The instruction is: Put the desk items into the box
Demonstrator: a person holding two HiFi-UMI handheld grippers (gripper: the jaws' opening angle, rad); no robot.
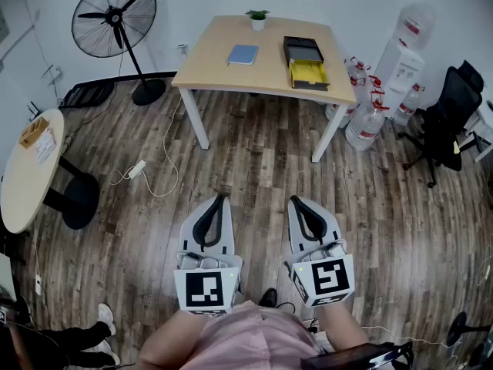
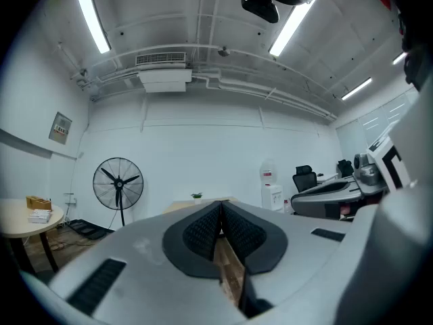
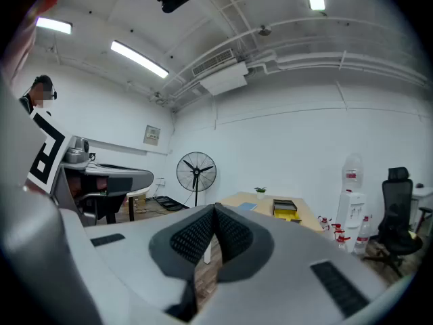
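Left gripper (image 1: 219, 200) and right gripper (image 1: 295, 201) hang with jaws together and empty, well apart from the counter (image 1: 216, 74): step closer, opening jaws before reaching the notebook (image 1: 243, 55).

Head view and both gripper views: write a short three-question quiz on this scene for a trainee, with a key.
1. True or false: the blue notebook lies on the desk, outside the box.
2. Multiple choice: the left gripper has its jaws A) wide apart, B) together with nothing between them, C) shut on a pen.
3. Short answer: in the head view, what stands on the floor to the left of the desk?
Key: 1 true. 2 B. 3 the fan.
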